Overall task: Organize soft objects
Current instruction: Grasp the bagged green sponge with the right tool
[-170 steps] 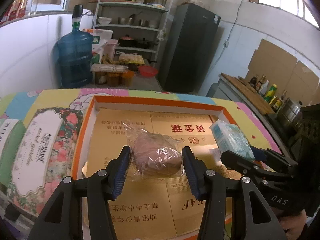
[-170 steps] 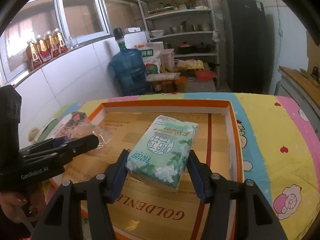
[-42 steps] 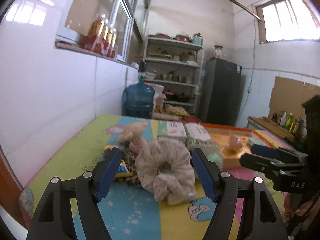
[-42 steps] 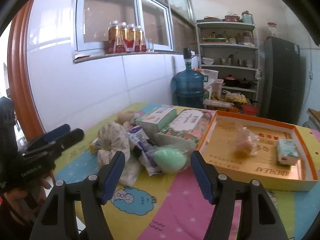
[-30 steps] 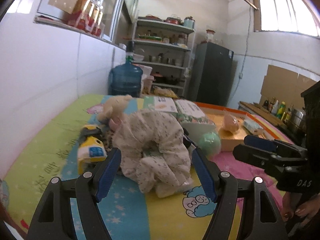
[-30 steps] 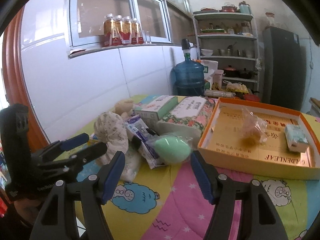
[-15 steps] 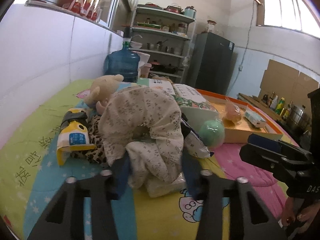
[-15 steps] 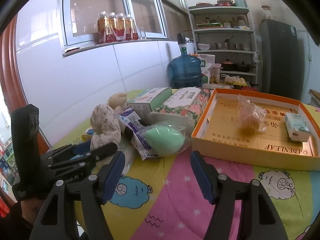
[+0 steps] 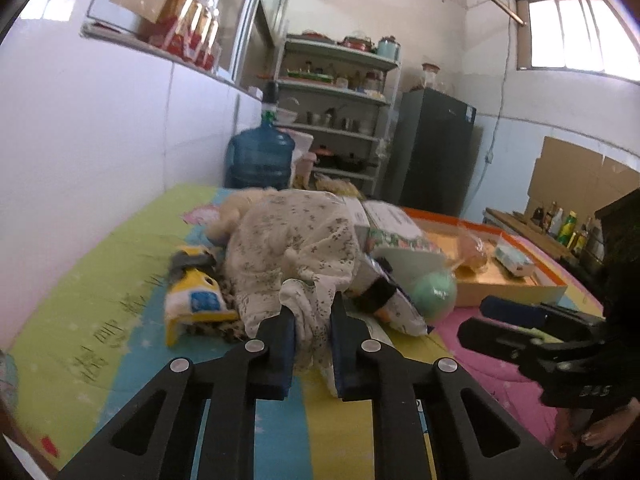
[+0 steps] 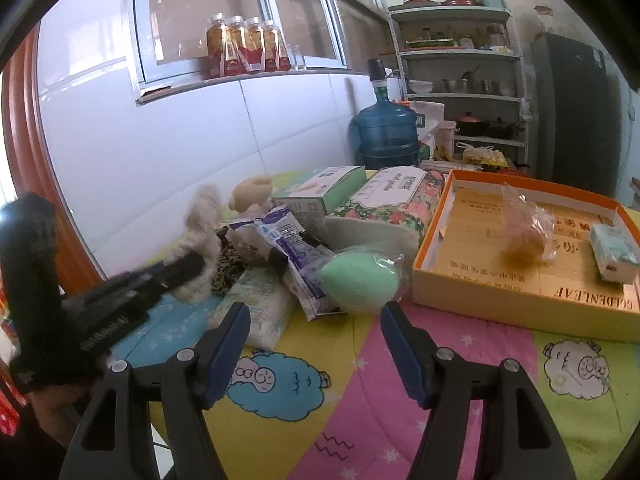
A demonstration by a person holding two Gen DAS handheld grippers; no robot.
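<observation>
- My left gripper [image 9: 311,322] had closed its jaws from wide open a second earlier down onto a fold of the scrunchie [image 9: 296,248]; cloth was pinched between the pads, so I judged the grasp made.
- The scrunchie still lay on the counter [image 9: 120,280] at the near edge of the pile, resting against the yellow packet [image 9: 196,300] and the leopard cloth beneath; it was not yet lifted.
- My right gripper [image 10: 316,344] had not changed: jaws held about half open with nothing between them, hovering over the counter just short of the green sponge [image 10: 360,280] in its wrapper.
- Beyond the pile, the tissue boxes [image 10: 384,204] stood between it and the tray [image 10: 520,300].
- In the tray, the bagged brown item [image 10: 524,236] and the small tissue pack [image 10: 612,252] sat where I had put them, so two soft things were sorted.
- With the grip secured, I reckoned the next move was to lift the scrunchie clear without dragging its neighbours, then carry it to the tray.
</observation>
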